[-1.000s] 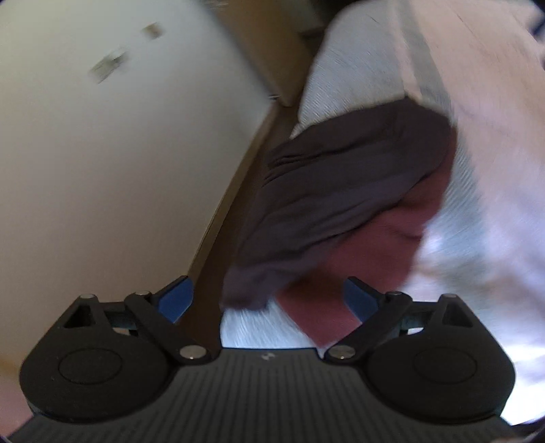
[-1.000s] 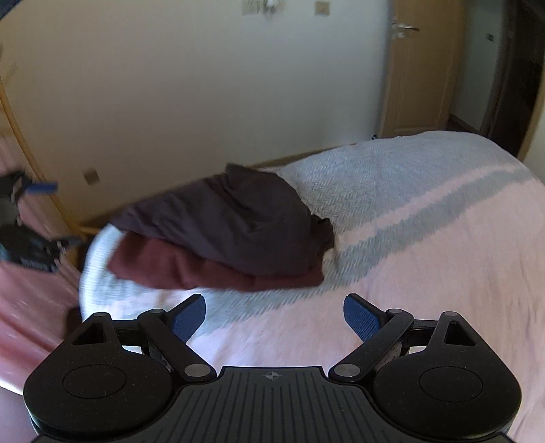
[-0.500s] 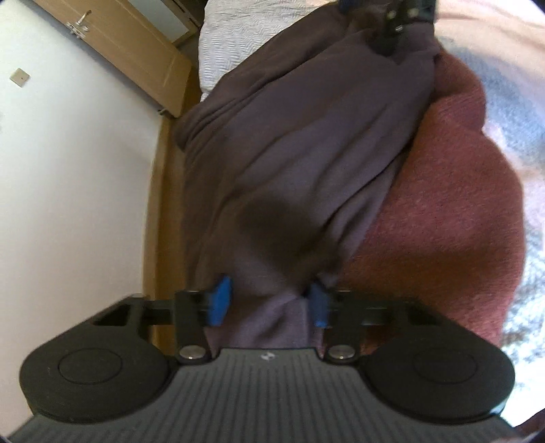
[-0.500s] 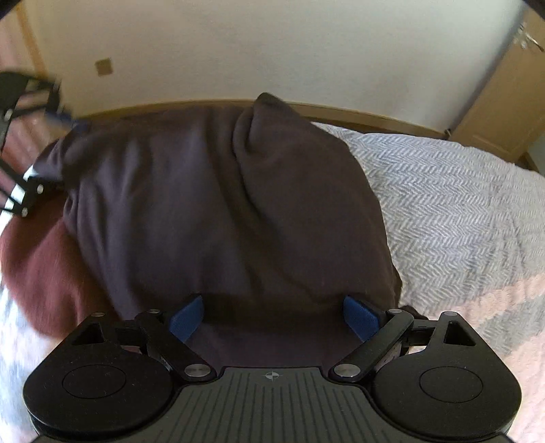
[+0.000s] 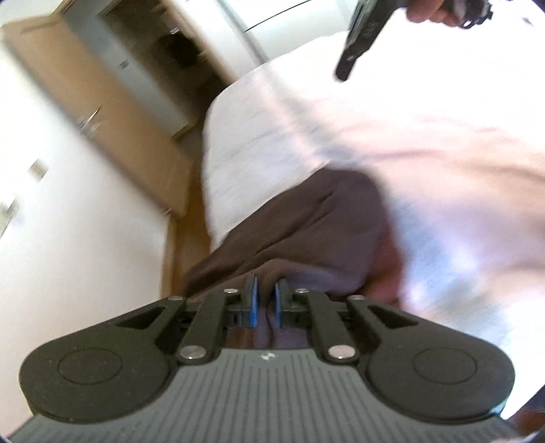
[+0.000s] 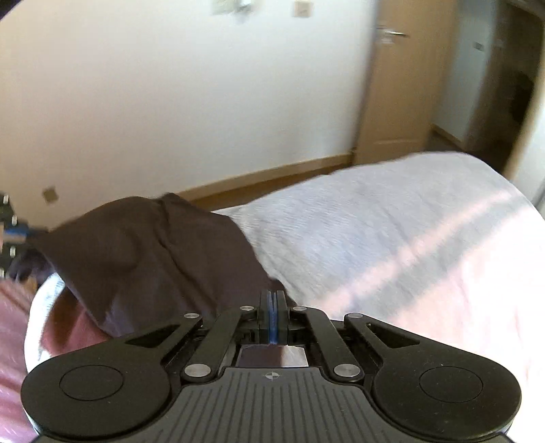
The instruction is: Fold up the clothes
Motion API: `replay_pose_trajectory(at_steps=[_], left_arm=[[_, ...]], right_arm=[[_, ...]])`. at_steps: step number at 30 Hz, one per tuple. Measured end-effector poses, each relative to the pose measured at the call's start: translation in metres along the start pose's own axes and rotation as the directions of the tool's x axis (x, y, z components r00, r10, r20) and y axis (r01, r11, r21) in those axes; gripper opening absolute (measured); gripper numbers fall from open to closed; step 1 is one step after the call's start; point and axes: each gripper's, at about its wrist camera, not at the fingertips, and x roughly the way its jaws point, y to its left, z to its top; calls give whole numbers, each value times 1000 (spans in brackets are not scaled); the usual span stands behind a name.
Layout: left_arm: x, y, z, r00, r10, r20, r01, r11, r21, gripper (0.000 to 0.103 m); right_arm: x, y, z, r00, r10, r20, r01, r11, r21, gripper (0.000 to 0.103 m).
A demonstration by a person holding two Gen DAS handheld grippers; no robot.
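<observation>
A dark grey-purple garment (image 5: pixel 306 231) lies on top of a maroon garment (image 5: pixel 388 262) at the bed's corner. My left gripper (image 5: pixel 265 301) is shut on a fold of the dark garment, with cloth bunched between the blue pads. In the right wrist view the dark garment (image 6: pixel 153 259) is lifted and stretched, with the maroon garment (image 6: pixel 71 327) under it. My right gripper (image 6: pixel 271 313) is shut tight where the garment's near edge meets its pads. The left gripper (image 6: pixel 13 238) shows blurred at the far left. In the left wrist view a hand (image 5: pixel 425 12) holds the right gripper (image 5: pixel 354 44) high up.
The bed cover (image 6: pixel 391 245) is white and pale pink and spreads to the right. A white wall (image 6: pixel 170 102), a wooden skirting (image 6: pixel 272 173) and a wooden door (image 6: pixel 395 85) stand behind the bed. A strip of floor (image 5: pixel 184 245) runs between wall and bed.
Both grippers have shut on the dark garment; half a second ago the right was open over its edge. The garment is now lifted off the maroon one, and both views have pulled back.
</observation>
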Motion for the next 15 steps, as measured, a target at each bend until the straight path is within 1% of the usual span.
replay_pose_trajectory(at_steps=[1, 3, 5, 6, 8, 9, 10, 12, 14, 15], left_arm=[[-10, -16, 11, 1000, -23, 19, 23, 1000, 9, 6], [-29, -49, 32, 996, -69, 56, 67, 997, 29, 6], [-48, -82, 54, 989, -115, 92, 111, 993, 50, 6], [-57, -98, 65, 984, -138, 110, 132, 989, 61, 6], [-81, -129, 83, 973, -184, 141, 176, 982, 68, 6], [-91, -143, 90, 967, -204, 151, 197, 979, 61, 6], [-98, -155, 95, 963, -222, 151, 216, 975, 56, 6], [-111, -176, 98, 956, -258, 138, 253, 966, 51, 6], [-116, -191, 92, 951, -291, 103, 287, 957, 52, 6], [-116, -193, 85, 948, -307, 81, 303, 951, 53, 6]], right_arm=[[-18, -8, -11, 1000, -2, 9, 1, 1000, 24, 0], [-50, -16, -43, 1000, 13, 14, -14, 999, 31, 0], [-72, -23, -75, 1000, 8, 3, -8, 997, 75, 0], [-82, -27, -96, 1000, 14, -11, -13, 994, 110, 2], [-101, -29, -140, 999, 35, -34, -28, 983, 179, 35], [-105, -25, -156, 997, 62, -38, -52, 976, 212, 81], [-109, -24, -172, 995, 100, -30, -88, 959, 271, 95], [-119, -22, -205, 985, 173, -6, -158, 909, 385, 95], [-118, -29, -236, 969, 245, 29, -220, 804, 552, 95], [-116, -31, -249, 960, 273, 57, -248, 740, 625, 95]])
